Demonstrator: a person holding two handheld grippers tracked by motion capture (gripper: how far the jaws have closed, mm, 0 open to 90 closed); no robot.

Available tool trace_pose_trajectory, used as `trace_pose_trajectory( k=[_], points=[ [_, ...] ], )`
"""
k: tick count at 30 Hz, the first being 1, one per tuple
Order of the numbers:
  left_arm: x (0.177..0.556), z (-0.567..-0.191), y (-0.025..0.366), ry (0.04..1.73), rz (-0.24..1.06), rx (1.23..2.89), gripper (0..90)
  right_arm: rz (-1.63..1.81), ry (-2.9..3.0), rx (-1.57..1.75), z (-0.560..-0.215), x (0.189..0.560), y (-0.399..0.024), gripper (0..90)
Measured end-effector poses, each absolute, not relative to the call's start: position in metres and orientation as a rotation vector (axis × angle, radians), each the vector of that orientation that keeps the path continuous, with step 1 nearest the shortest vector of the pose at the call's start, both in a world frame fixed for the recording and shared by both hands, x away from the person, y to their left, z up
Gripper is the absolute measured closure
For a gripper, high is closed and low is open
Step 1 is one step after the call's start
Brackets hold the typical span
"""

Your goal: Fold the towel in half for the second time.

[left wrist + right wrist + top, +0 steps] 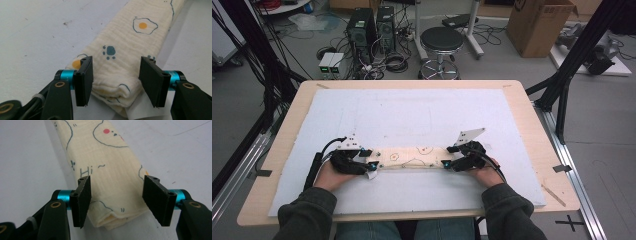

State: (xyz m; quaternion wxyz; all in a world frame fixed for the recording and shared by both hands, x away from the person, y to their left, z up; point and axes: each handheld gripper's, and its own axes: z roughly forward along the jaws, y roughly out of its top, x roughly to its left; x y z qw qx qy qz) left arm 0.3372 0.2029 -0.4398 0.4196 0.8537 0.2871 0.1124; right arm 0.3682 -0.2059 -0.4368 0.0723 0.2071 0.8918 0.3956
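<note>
A folded cream muslin cloth (pixel 412 157) (printed with fried eggs, paw prints and a small "Hi") lies as a long strip across the near part of the white foam sheet (pixel 422 117) on the wooden table (pixel 287 120). The left gripper (pixel 115 75) straddles one end, jaws wide apart, gripping nothing. The right gripper (pixel 116 195) straddles the other end, equally spread and unclamped.

Grey floor; black stool (pixel 441 41), computer towers (pixel 371 27), cardboard box (pixel 538 24), tangled cables (pixel 384 62) beyond table (pixel 522 107).
</note>
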Motion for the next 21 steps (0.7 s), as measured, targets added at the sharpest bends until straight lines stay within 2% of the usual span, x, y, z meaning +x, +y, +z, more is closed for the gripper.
trace_pose_trajectory(
  k=[14, 21],
  points=[
    [0.334, -0.439, 0.201, 0.705, 0.315, 2.162, 43.2, 1.181, 2.664, 0.59, -0.439, 0.364, -0.205, 37.3],
    [0.328, -0.425, 0.208, 0.695, 0.331, 2.087, 39.3, 1.349, 2.609, 0.63, -0.424, 0.364, -0.213, 36.0]
  ],
)
